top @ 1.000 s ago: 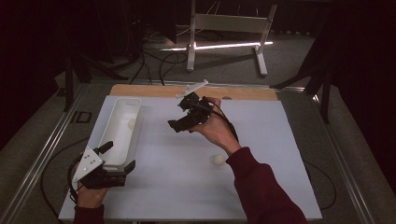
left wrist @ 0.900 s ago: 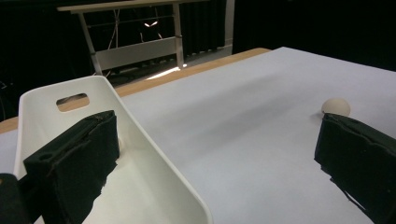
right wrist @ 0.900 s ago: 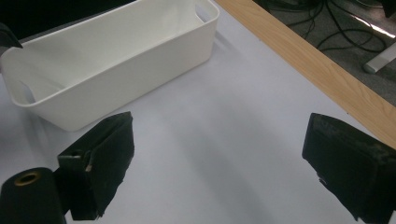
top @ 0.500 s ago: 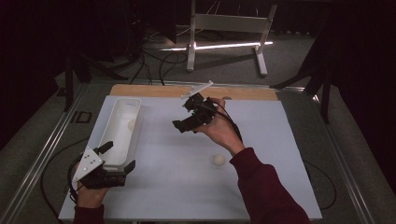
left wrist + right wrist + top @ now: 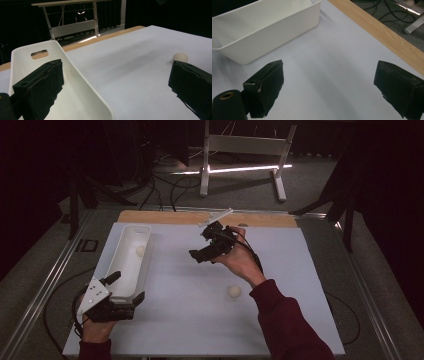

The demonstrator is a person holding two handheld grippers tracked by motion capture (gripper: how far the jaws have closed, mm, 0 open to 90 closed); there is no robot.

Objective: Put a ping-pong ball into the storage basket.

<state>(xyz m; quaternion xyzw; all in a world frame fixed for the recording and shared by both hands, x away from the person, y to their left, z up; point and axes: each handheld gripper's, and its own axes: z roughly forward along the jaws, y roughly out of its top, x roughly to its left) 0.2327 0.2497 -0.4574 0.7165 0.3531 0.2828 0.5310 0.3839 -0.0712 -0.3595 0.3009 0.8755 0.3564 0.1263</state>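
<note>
Balls are the business here: one ball [image 5: 233,291] lies loose on the white table [image 5: 300,320] at about five o'clock from the middle, and another ball [image 5: 140,250] already rests inside the long white bin [image 5: 125,270] over at nine o'clock. The work looks like gathering the balls into that bin.

The left gripper [image 5: 117,292] sits at seven o'clock with its jaws spread wide across the bin's near end wall, one jaw inside the bin and one outside. Nothing is pinched yet; from that stance it seems placed to steady the bin so it won't slide when something drops in. In the left gripper view the loose ball [image 5: 180,57] peeks out just behind the outer jaw.

The right gripper [image 5: 209,248] hangs above the table near twelve o'clock, tilted toward the bin [image 5: 262,27], jaws wide apart and empty. Its hand [image 5: 242,262] stands between the bin and the loose ball, so I judge the next reach swings back toward five o'clock for that ball.
</note>
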